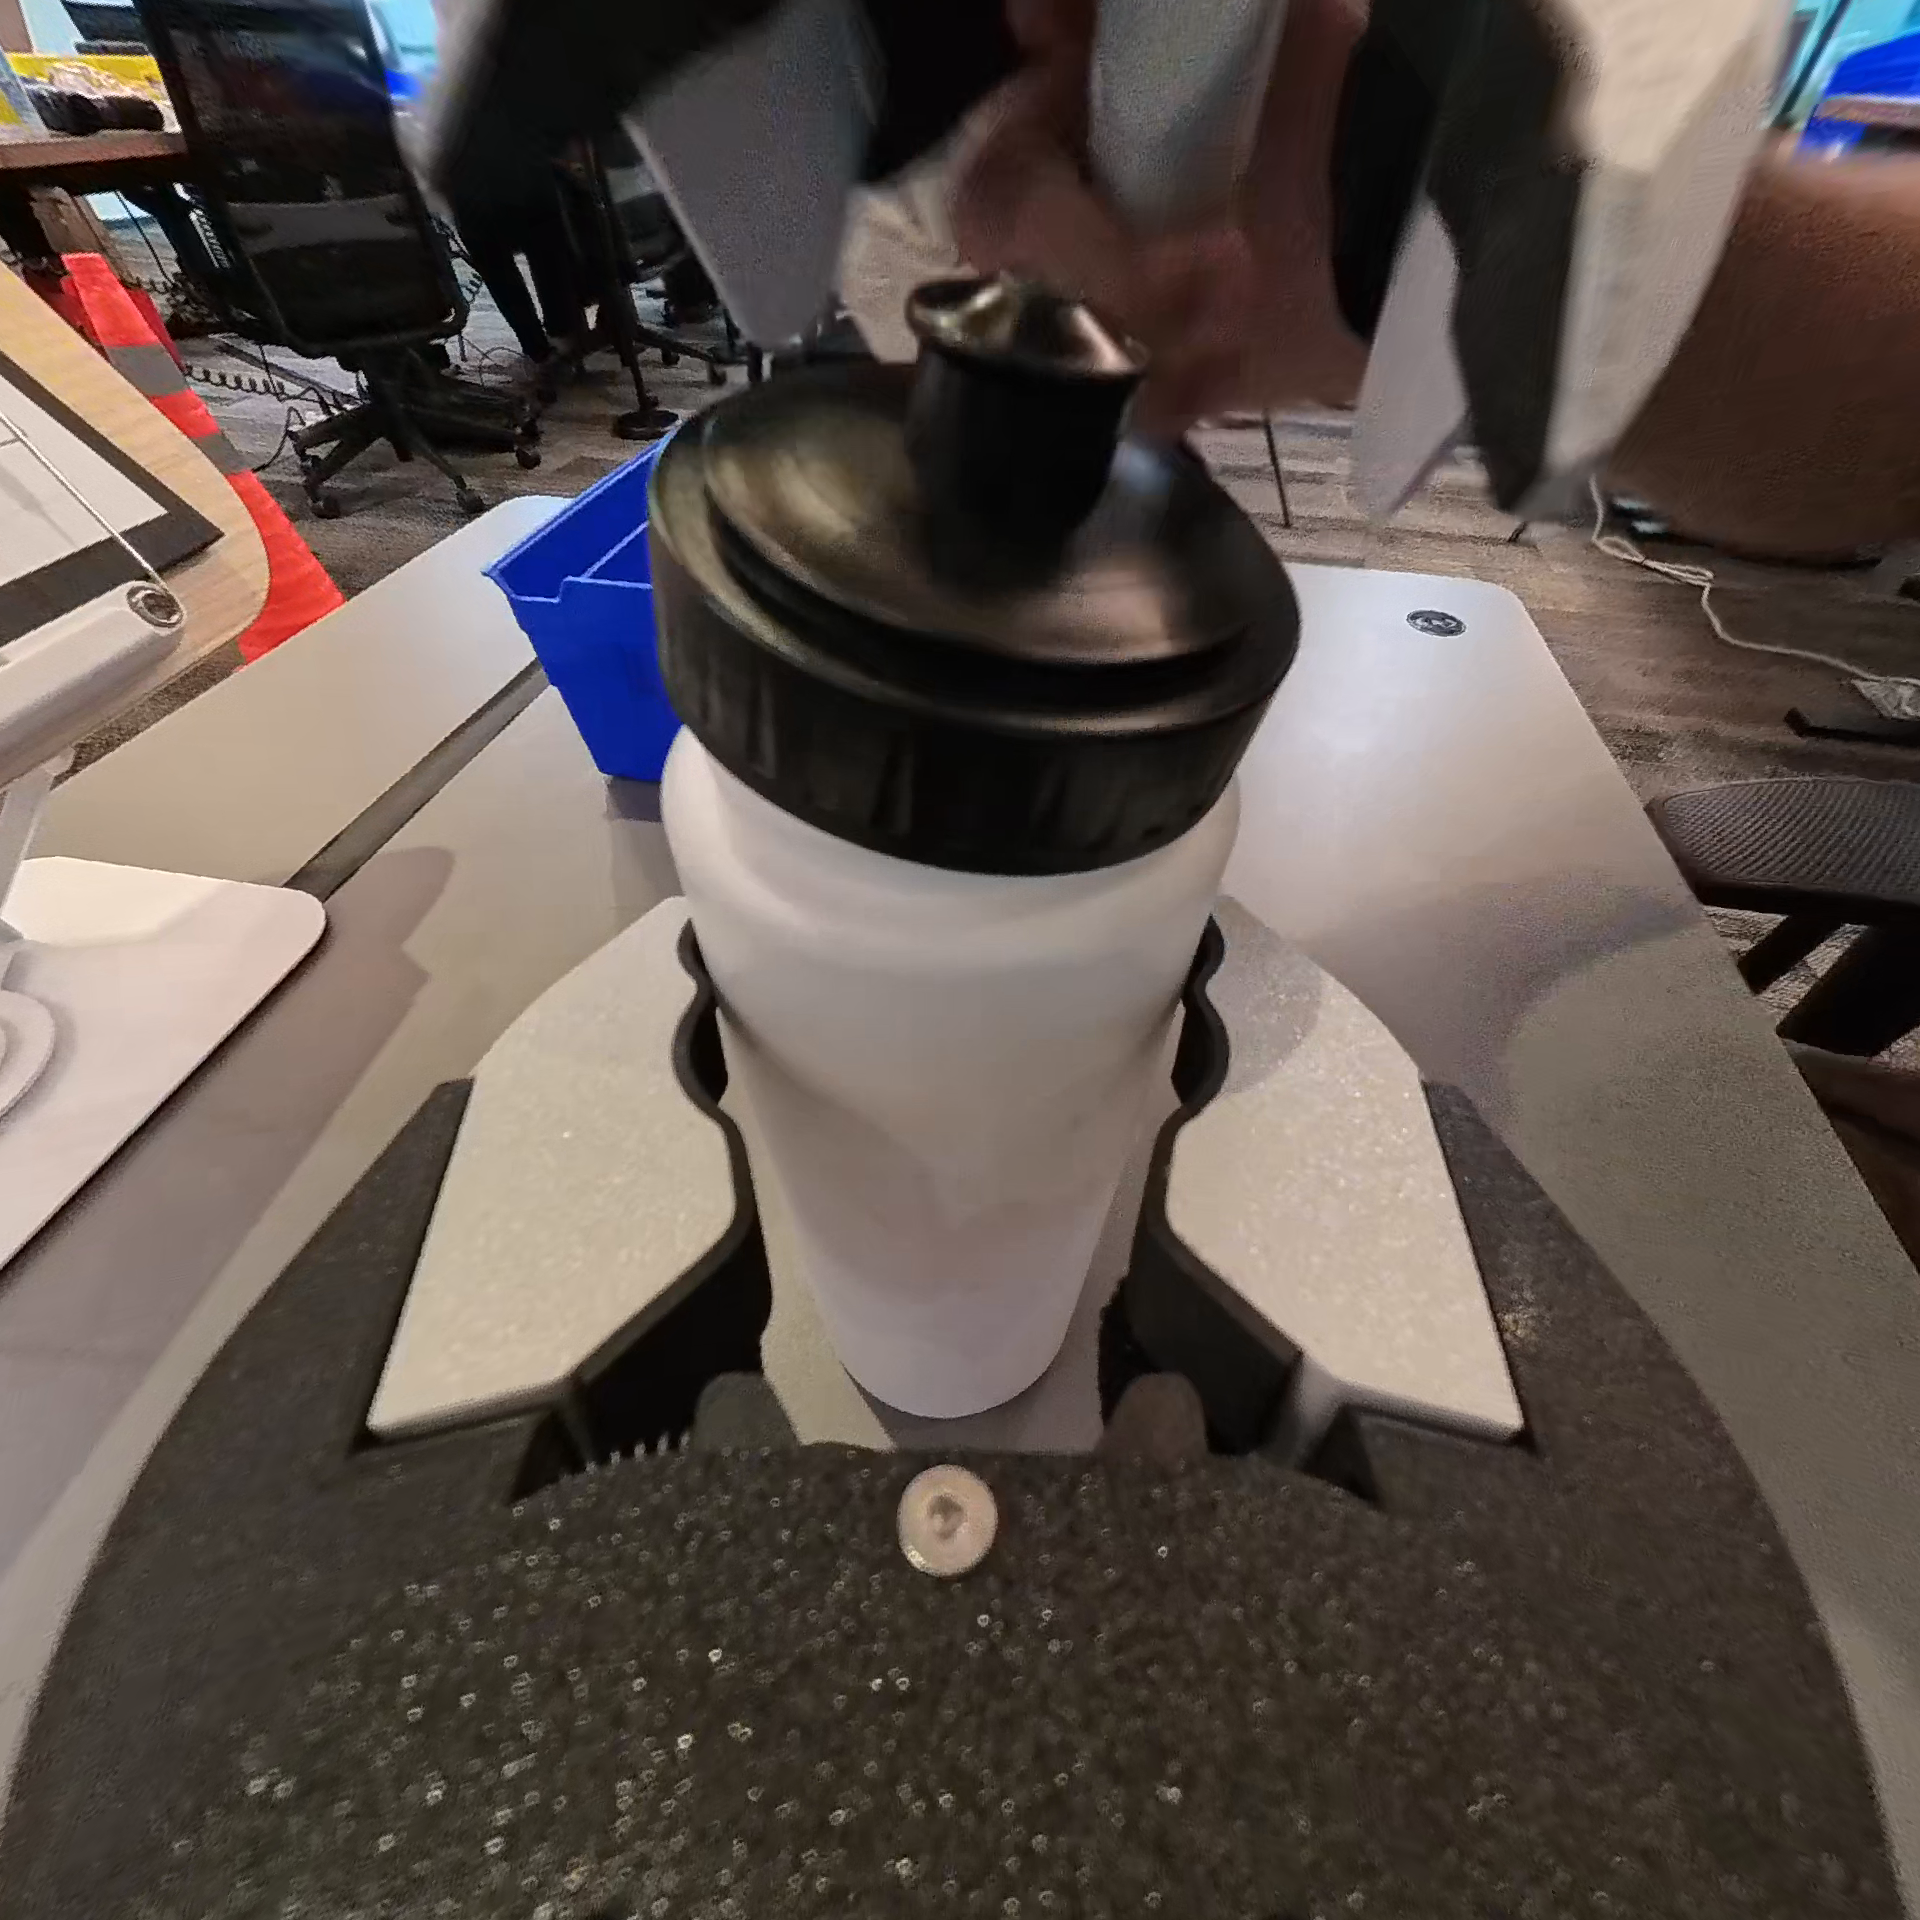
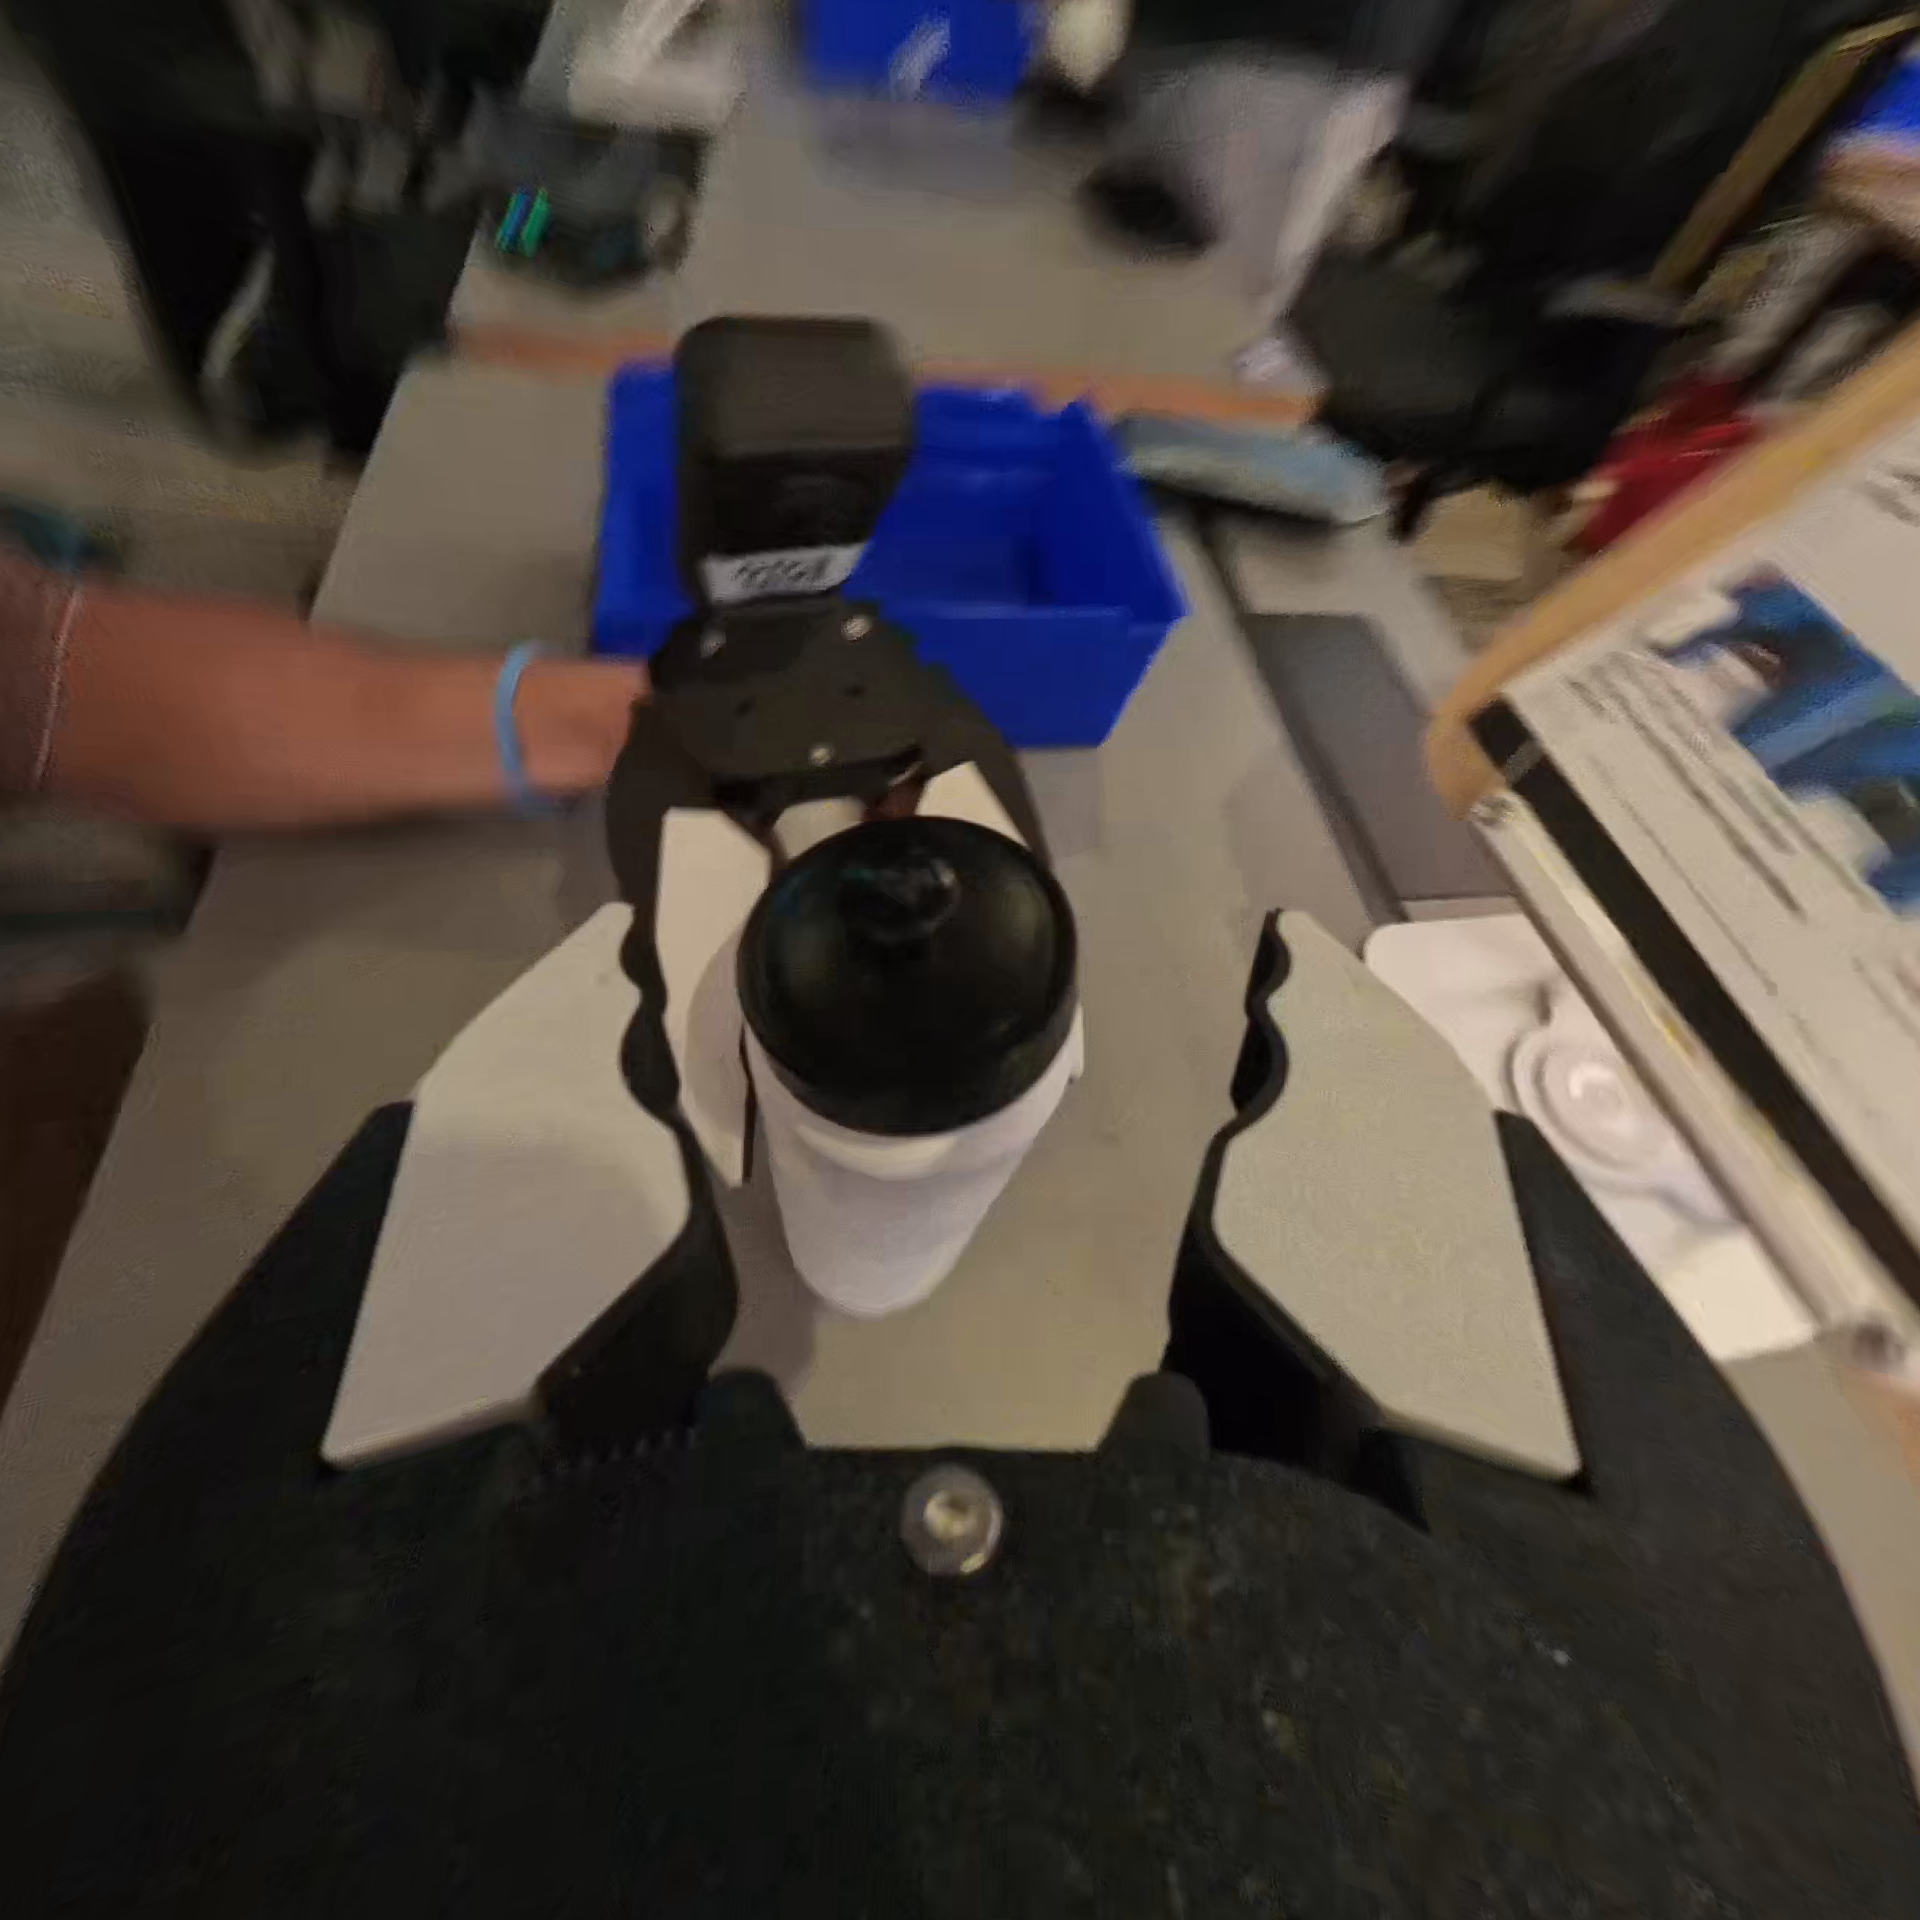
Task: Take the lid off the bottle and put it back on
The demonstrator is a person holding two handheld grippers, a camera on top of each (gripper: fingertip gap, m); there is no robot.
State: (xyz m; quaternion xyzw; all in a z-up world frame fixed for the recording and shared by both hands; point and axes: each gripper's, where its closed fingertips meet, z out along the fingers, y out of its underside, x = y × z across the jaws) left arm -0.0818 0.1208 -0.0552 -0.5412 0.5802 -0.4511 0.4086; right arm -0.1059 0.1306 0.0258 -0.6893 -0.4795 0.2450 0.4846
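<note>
At the far left of the left wrist view, a white slab-shaped stand base (image 1: 135, 1049) is lying on the smooth grey tabletop (image 1: 1455, 831), with a white-framed board (image 1: 73, 499) leaning above it. Just right of that, a glossy blue plastic bin (image 1: 582, 634) is sitting on the far part of the table, partly hidden behind the bottle. In the middle, the translucent white plastic bottle (image 1: 935, 1091) is standing upright on the tabletop, its body swelling at the shoulder and narrowing toward the base. It is wearing a wide black screw lid (image 1: 966, 727) with a ribbed rim, a stepped round top and a stubby black spout (image 1: 1023, 416); the lid is sitting on the bottle's neck and looking slightly tilted. The left gripper (image 1: 945, 997) is clamping the bottle's body below the shoulder, its matte white fingers (image 1: 561, 1174) with wavy black rubber pads pressing on both sides. In the right wrist view, the right gripper (image 2: 945, 1049) is hovering above the lid with its jaws spread wide, gripping nothing, its grainy white fingers (image 2: 1351, 1164) standing clear of the lid (image 2: 904, 966) on either side. Beyond it, the left gripper's black body (image 2: 790, 707) is reaching in from the far side, and a person's hand (image 2: 571, 727) is holding it at the left. The blue bin (image 2: 1039, 582) is sitting farther back.
</note>
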